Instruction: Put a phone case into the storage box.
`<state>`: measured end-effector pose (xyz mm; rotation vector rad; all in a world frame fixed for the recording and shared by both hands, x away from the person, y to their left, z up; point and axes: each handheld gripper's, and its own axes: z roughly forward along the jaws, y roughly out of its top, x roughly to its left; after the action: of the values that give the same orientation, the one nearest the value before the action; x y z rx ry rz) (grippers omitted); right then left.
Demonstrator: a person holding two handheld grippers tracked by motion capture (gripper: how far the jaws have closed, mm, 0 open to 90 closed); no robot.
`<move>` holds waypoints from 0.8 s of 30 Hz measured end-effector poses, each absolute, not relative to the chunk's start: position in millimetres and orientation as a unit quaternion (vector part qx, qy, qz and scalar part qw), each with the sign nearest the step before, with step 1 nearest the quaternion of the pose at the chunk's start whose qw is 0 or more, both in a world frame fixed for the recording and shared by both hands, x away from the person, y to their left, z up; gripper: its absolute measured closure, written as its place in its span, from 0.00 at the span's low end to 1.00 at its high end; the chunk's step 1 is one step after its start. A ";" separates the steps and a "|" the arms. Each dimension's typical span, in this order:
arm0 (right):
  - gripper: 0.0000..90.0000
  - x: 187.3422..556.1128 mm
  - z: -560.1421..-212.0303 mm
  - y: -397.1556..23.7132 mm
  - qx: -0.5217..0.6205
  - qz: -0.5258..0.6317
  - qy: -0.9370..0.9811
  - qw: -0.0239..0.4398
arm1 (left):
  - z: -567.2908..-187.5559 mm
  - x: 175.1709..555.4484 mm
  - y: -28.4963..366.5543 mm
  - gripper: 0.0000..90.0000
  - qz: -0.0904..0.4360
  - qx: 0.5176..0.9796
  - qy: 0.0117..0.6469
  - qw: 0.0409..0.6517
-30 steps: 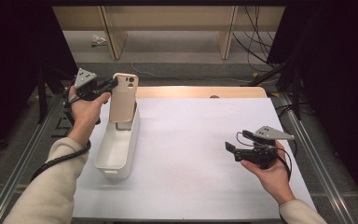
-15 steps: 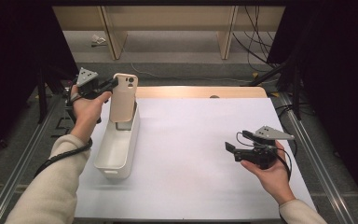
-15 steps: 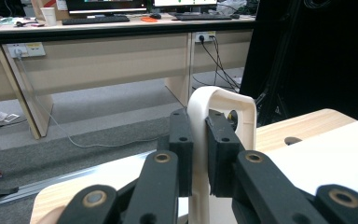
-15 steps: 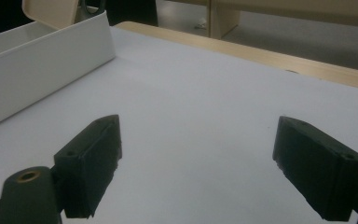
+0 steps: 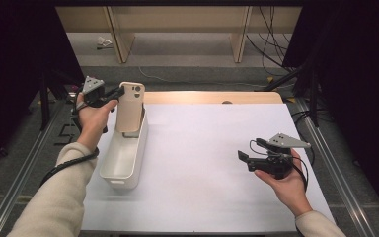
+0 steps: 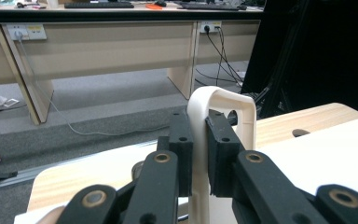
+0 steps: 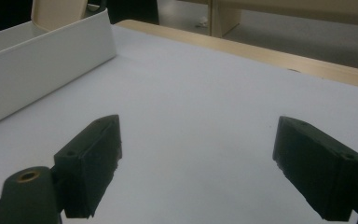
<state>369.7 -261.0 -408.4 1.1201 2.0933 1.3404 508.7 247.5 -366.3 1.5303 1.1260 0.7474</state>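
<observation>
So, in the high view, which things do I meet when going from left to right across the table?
Left gripper → beige phone case standing in the white plastic bin → bare white table mat → right gripper.

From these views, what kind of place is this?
Probably a lab or office data-collection bench: a white-topped wooden table on grey carpet, long beige wooden desks carrying wall sockets and trailing cables, black curtains at the sides.
</observation>
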 end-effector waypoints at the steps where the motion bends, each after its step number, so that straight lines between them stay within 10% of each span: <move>1: 0.18 369.7 -408.5 -261.0 0.402 0.481 0.752 0.206 | -368.0 509.3 248.0 0.91 0.311 0.639 0.472 0.522; 24: 0.18 370.2 -409.1 -260.5 0.401 0.479 0.754 0.204 | -392.4 513.8 252.8 0.91 0.287 0.635 0.487 0.526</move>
<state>370.2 -260.5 -409.1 1.1178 2.1017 1.3360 513.8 252.8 -392.4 1.5186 1.1652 0.6870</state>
